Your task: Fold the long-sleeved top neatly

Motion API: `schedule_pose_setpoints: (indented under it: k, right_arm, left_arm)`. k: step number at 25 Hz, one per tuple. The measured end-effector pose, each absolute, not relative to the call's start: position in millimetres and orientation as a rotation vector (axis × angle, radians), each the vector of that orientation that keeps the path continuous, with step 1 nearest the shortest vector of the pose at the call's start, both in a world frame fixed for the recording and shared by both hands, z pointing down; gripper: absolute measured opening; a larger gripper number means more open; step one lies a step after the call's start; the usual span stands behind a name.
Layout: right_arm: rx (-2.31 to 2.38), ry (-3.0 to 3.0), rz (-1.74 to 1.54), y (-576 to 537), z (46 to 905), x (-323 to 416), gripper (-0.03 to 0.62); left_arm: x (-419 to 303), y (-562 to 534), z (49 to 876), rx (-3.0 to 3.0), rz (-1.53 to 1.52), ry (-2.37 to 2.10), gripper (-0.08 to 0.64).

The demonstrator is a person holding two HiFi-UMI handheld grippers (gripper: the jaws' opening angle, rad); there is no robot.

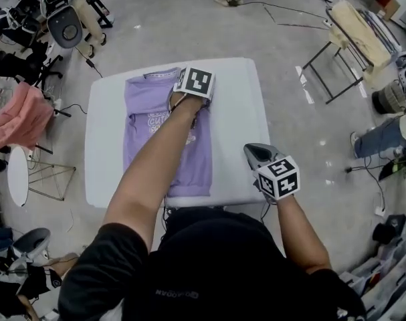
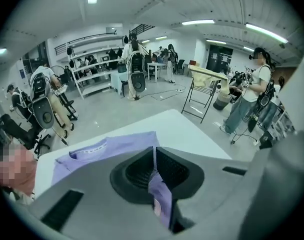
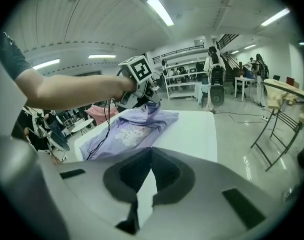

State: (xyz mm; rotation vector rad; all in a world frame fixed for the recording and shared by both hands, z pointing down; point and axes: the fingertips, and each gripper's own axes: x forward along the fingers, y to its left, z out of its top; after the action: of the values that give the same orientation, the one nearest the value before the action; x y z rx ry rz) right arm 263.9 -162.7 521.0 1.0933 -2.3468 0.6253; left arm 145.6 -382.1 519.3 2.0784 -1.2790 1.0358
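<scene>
Pinching a fold of the lilac long-sleeved top (image 1: 149, 112) lying on the white rectangular surface (image 1: 236, 105), the left gripper (image 2: 155, 156) has its jaws clamped tight, right gripper (image 3: 150, 156) shut and empty, so nothing's pinning the rest and it could drag crooked.

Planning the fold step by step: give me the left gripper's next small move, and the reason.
The left gripper is shut on a purple fold of the top, raised near the collar; the right gripper, shut and empty, hangs over the table. So probably lower the left and lay that fold flat.
</scene>
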Motion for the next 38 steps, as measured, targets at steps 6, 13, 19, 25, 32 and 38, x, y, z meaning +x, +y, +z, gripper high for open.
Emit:
schedule_pose_setpoints:
  k: [6, 13, 19, 25, 32, 38]
  right_arm:
    - [1.117, -2.285, 0.691, -151, 542, 282, 0.005]
    - [1.143, -2.254, 0.711, -154, 551, 293, 0.005]
    - [1.094, -2.295, 0.675, -157, 546, 280, 0.005]
    - [0.984, -2.344, 0.632, -160, 552, 242, 0.005]
    - [0.861, -2.343, 0.49, -139, 550, 196, 0.006]
    - [0.78, -2.305, 0.41, -106, 563, 154, 0.006]
  left_arm:
    - [160, -384, 583, 2.044, 1.141, -1.247, 0.021]
    - [176, -371, 598, 2.038, 1.136, -1.127, 0.115]
    - [167, -342, 538, 2.14, 0.964, -1.101, 0.123]
    - [87, -303, 488, 2.163, 0.784, -1.232, 0.108]
    - [-26, -232, 472, 2.17, 0.716, -1.396, 0.008]
    - [-101, -154, 524, 2.164, 0.901, -1.305, 0.008]
